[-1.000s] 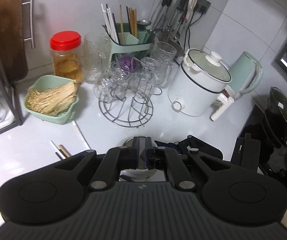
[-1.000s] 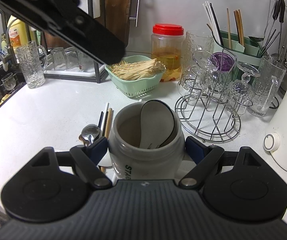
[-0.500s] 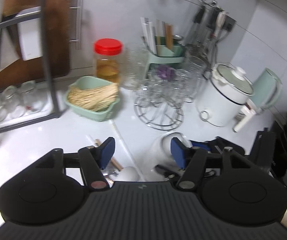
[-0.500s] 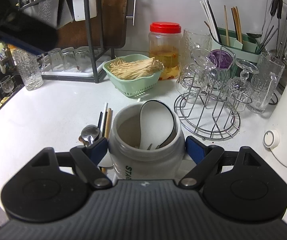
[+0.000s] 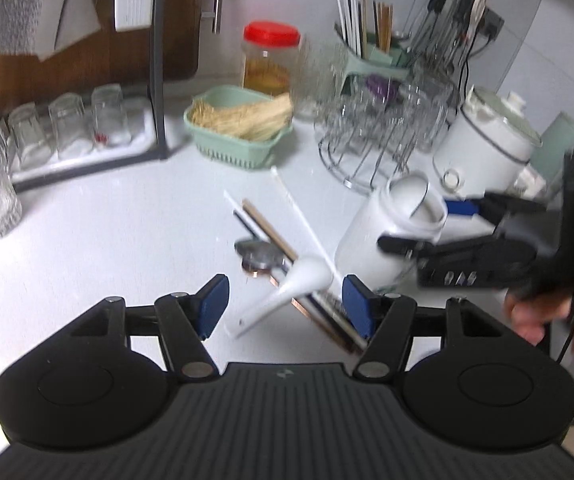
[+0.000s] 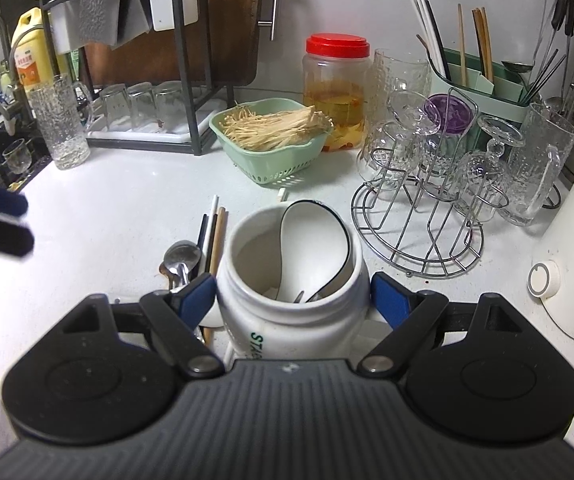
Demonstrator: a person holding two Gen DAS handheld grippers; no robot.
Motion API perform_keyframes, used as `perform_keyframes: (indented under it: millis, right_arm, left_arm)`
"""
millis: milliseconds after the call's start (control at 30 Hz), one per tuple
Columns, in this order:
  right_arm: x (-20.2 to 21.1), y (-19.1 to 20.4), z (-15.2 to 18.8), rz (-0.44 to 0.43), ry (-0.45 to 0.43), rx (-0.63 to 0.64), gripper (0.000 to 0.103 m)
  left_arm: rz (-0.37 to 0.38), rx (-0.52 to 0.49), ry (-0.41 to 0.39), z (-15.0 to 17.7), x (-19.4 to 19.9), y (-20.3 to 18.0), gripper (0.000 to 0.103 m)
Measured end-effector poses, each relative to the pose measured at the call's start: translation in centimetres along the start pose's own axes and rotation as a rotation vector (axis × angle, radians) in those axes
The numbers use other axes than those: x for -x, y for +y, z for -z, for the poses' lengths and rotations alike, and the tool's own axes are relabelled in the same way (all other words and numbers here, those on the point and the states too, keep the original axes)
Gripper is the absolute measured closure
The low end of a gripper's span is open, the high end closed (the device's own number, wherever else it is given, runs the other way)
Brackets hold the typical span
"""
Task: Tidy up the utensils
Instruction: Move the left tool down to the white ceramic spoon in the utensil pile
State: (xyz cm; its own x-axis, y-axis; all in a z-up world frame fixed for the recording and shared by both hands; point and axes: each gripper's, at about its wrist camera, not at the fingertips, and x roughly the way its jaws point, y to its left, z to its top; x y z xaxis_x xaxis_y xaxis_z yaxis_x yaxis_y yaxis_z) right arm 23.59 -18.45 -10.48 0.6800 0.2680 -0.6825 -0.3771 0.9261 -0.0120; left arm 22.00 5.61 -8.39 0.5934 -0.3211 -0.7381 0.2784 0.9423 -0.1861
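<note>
My left gripper (image 5: 285, 306) has its blue-padded jaws wide apart with nothing pressed between them. The jaws opened within the last second and are now steady. Seen between the pads, on the white countertop (image 5: 99, 232), lies a white ceramic soup spoon (image 5: 287, 292), bowl away from me, handle slanting toward the left pad. It rests across a loose bundle of chopsticks (image 5: 271, 232) in black, white and wood tones, with a steel spoon (image 5: 259, 256) just beside its bowl. The left view is motion-blurred.

My right gripper (image 6: 293, 300) is closed around a white ceramic utensil jar with green lettering (image 6: 287, 320), one blue pad at each side of its shoulder. The left view shows the jar tilted, mouth leaning away from the gripper. Inside it stands a white spoon with a dark rim (image 6: 315, 244). The loose chopsticks and steel spoon lie just left of the jar in this view.

Farther back: a round wire glass rack (image 6: 415, 224) holding upturned glasses, a pale green basket of straw-coloured sticks (image 6: 275, 140), a clear jar with a red lid (image 6: 337, 88), and a green holder with upright chopsticks (image 6: 483, 80) near the wall.
</note>
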Motion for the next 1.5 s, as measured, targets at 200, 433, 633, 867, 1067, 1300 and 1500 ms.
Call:
perform_keyframes:
  millis: [200,433,633,867,1067,1300,1500]
  right_arm:
    - [0.2,-0.1,0.2,-0.006,-0.003,0.004,0.016]
    - [0.4,-0.1,0.5,-0.01,-0.017,0.005,0.016]
    - [0.5,-0.1,0.9,-0.011,-0.035,0.005,0.016]
    - [0.6,0.0,1.0,-0.01,-0.048,0.003,0.016]
    - [0.6,-0.1,1.1,-0.012,-0.057,0.0,0.016]
    - [0.6,-0.2,1.2,-0.016,-0.062,0.004,0.016]
    - [0.7,-0.3,1.2,-0.022,-0.065,0.009,0.016]
  left_arm:
    - [-0.002,-0.096,0.064,1.7,-3.2,0.0,0.036]
    - [-0.007,-0.233,0.132,2.6,-7.6,0.2,0.051]
    - [0.005,-0.337,0.146,2.4,-10.4,-0.2,0.057]
    - [0.034,-0.45,0.158,1.8,-13.1,-1.9,0.061]
    - [0.05,-0.514,0.162,1.2,-14.7,-3.2,0.065]
    - [0.069,-0.515,0.208,-0.1,-15.8,-3.0,0.065]
    - [0.098,-0.523,0.243,-0.9,-16.4,-3.1,0.073]
